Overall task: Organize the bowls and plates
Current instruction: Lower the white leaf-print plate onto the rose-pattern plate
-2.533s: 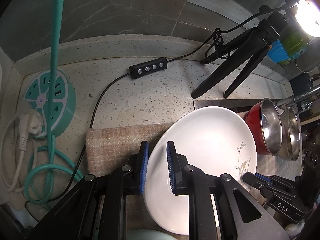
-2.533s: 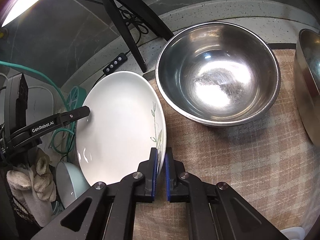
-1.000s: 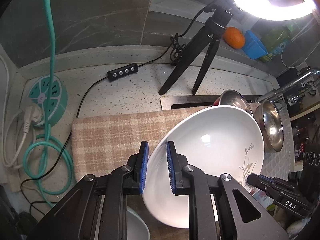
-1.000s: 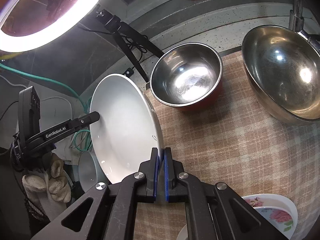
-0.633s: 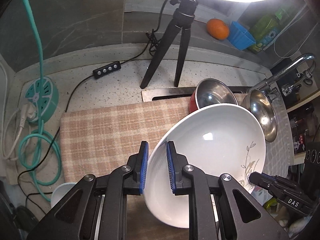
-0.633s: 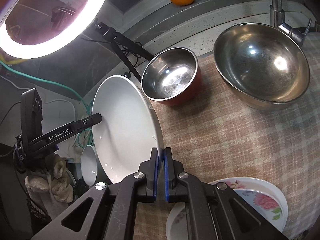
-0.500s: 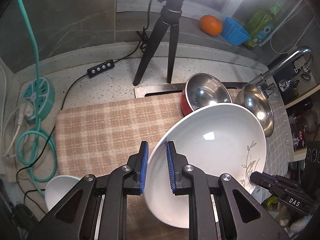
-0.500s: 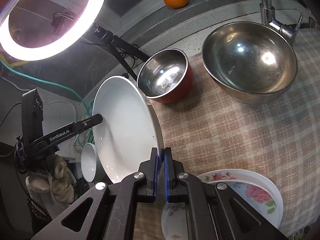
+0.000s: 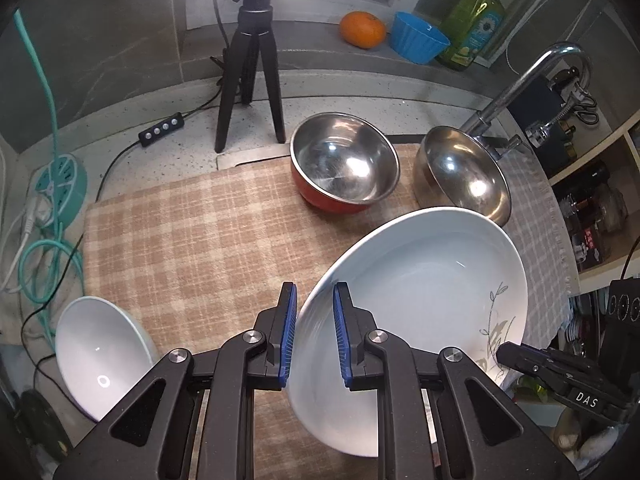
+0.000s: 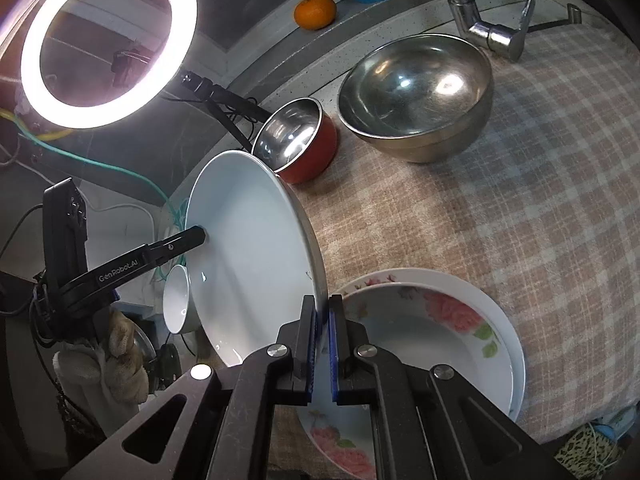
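Observation:
A large white plate with a leaf pattern [image 9: 416,296] is held tilted in the air above the checked cloth [image 9: 192,240]. My left gripper [image 9: 314,336] is shut on its left rim. My right gripper [image 10: 323,350] is shut on its opposite rim; the plate shows edge-on in the right wrist view [image 10: 248,256]. A floral plate [image 10: 432,344] lies on the cloth just right of and under the right gripper. A red bowl with steel inside [image 9: 344,164] and a steel bowl [image 9: 464,176] stand at the cloth's far side. A small white bowl [image 9: 96,352] sits at the near left.
A ring light [image 10: 108,44] on a black tripod [image 9: 250,76] stands at the back. A faucet [image 9: 520,88] rises by the steel bowl. An orange [image 9: 362,30], a blue cup [image 9: 418,42] and a green bottle [image 9: 476,28] are on the back ledge. A teal power strip [image 9: 56,184] and cables lie at left.
Both grippers have carried the white plate up and back from the far left of the cloth toward the near side. The floral plate and small white bowl have come into view.

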The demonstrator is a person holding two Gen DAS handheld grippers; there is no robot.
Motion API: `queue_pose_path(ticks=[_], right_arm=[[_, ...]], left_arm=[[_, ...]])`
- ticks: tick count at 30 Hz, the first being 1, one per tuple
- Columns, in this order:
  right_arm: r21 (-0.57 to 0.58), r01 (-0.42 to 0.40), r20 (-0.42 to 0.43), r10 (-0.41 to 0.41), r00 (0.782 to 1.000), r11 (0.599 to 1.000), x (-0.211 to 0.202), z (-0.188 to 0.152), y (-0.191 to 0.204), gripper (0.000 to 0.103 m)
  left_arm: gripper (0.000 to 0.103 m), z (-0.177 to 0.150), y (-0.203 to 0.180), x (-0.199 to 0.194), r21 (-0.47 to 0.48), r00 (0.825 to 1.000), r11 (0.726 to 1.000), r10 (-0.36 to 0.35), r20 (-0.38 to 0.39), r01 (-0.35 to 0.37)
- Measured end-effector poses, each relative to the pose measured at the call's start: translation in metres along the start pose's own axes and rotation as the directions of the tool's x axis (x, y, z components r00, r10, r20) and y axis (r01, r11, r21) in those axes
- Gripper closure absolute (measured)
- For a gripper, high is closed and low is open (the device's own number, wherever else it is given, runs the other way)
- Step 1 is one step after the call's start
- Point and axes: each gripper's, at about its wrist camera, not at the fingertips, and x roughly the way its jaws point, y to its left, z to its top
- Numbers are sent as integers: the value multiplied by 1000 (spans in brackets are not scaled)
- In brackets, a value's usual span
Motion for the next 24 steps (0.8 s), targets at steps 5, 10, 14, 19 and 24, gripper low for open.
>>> queue_pose_path(ticks=[5,10,14,19,24], right_arm=[[16,6,-4,-6,1000,1000,-16,-16,-15,98],[50,19,-14,-19,1000,999,-27,-33,-33,98],[71,35,-25,-34,999,997,-33,-46,-49,98],[108,43,-56,-37,998,993,-36,-64,-67,98],[125,36,-74,-27,997,992,-40,-77,-80,97]], left_arm=[[87,-12,-18,3,20,1000,1000,-14,-16,14],[87,-24,-38,10,42,999,999,-29,-44,31],[87,-34,-52,20,64,996,997,-36,-78,41],[87,-42,-65,32,83,993,995,-43,-113,52],[87,-48,-73,41,99,989,993,-43,-143,58]])
